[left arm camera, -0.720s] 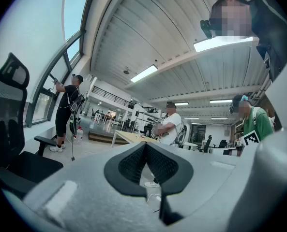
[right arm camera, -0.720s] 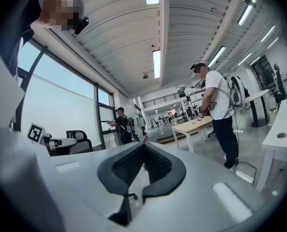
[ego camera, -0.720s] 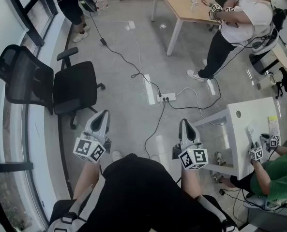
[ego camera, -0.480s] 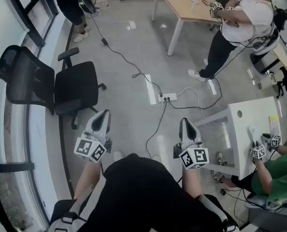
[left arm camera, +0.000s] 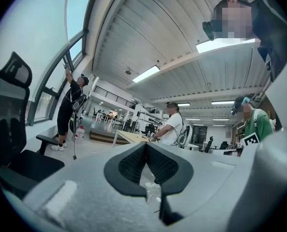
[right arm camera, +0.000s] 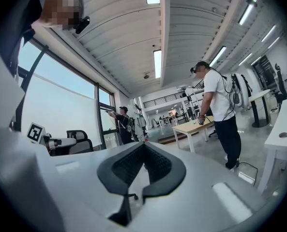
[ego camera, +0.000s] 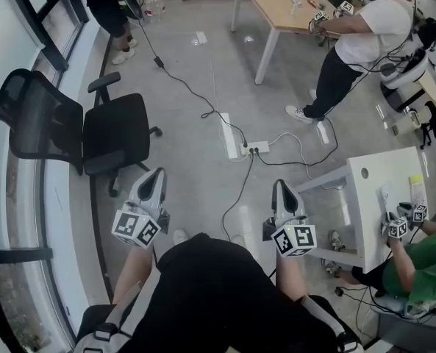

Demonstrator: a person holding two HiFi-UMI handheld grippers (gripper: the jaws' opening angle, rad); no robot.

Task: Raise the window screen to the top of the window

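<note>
The window (ego camera: 15,39) runs along the left edge of the head view, with a dark frame and a pale sill. In the left gripper view a pale screen (left arm camera: 29,42) covers the pane above the chair. The right gripper view shows that screen (right arm camera: 53,105) at its left. My left gripper (ego camera: 157,173) (left arm camera: 146,147) is held level over the floor, shut and empty, well to the right of the window. About a shoulder's width to its right, my right gripper (ego camera: 279,187) (right arm camera: 143,146) is also level, shut and empty.
A black office chair (ego camera: 81,134) stands between me and the window. A power strip and cables (ego camera: 231,140) lie on the floor ahead. A white desk (ego camera: 383,190) is at right with a seated person (ego camera: 423,271). A person (ego camera: 357,43) stands by a wooden table (ego camera: 284,9).
The standing person in the white shirt has stretched both arms out over the wooden table. My two grippers have kept their places.
</note>
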